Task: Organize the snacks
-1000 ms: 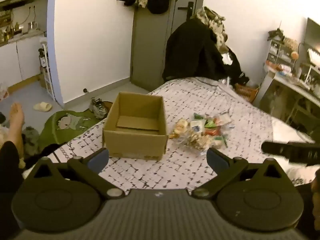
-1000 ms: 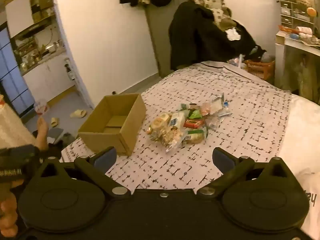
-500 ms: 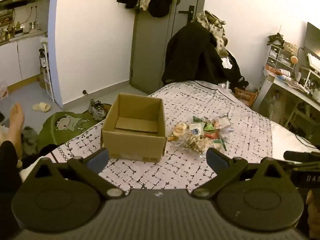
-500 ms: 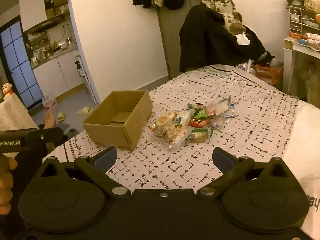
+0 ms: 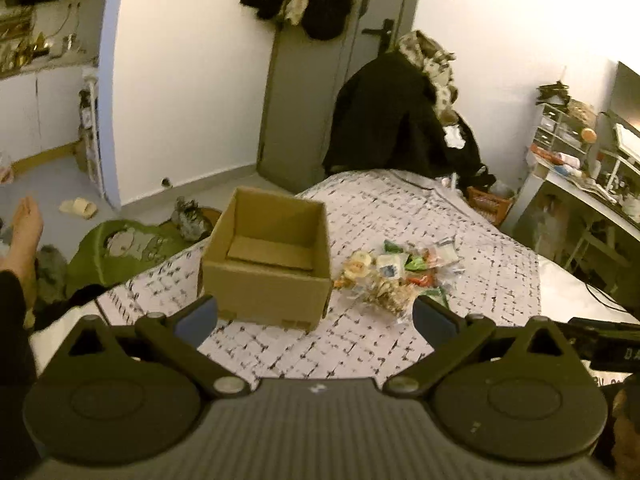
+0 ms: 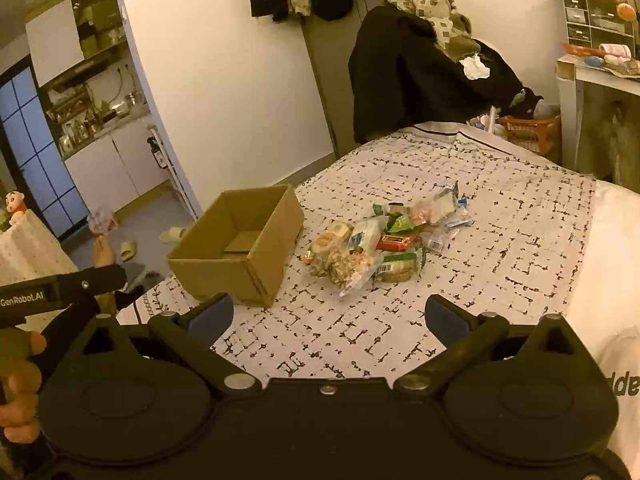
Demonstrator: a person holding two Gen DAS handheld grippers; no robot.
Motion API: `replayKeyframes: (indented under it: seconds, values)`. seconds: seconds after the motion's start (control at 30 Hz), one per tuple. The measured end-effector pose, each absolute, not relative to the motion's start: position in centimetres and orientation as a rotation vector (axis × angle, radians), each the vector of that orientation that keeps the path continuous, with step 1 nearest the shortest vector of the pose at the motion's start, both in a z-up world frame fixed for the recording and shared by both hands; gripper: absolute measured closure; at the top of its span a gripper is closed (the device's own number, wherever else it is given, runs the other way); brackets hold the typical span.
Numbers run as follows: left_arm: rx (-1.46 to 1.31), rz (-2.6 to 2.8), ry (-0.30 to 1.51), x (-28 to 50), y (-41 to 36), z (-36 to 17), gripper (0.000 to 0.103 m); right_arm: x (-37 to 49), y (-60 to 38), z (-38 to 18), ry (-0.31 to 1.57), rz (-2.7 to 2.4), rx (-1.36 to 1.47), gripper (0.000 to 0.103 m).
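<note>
While both jaws are spread wide, nothing is held by the left hand-held gripper (image 5: 315, 318) or right hand-held gripper (image 6: 327, 316); snacks (image 6: 384, 238) are piled on the bed (image 6: 520, 216), right of the cardboard box (image 6: 240, 244).

1 cardboard box (image 5: 266, 264) sits on 1 bed (image 5: 400, 344) with a patterned cover, and 1 pile of snacks (image 5: 396, 272) lies just beside it. The packets overlap too much for an exact count; in the right wrist view the snacks (image 6: 384, 240) number roughly 10, among them 1 clear bag of pale pieces (image 6: 348, 266) and 1 red packet (image 6: 396, 242). 2 grippers show: the left gripper (image 5: 316, 316) and the right gripper (image 6: 326, 316), each with 2 fingers. On the floor lie 2 slippers (image 6: 152, 240). 1 dark coat (image 6: 412, 68) hangs over something at the bed's far end. 1 orange basket (image 6: 528, 132) stands beside the bed.
</note>
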State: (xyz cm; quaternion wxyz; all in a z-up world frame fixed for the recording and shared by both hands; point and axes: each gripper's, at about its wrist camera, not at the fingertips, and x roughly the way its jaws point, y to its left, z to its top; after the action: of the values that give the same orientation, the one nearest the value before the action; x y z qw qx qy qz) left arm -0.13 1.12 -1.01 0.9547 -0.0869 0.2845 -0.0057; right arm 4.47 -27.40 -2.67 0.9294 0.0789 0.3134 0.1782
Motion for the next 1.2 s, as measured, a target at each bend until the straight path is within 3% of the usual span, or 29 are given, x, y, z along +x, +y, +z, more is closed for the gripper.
replayKeyframes:
  seconds: [1.2]
  values:
    - [-0.140, 0.021, 0.584, -0.09, 1.25, -0.78, 0.000, 3.63, -27.18, -2.44, 0.586, 0.376, 0.138, 0.000]
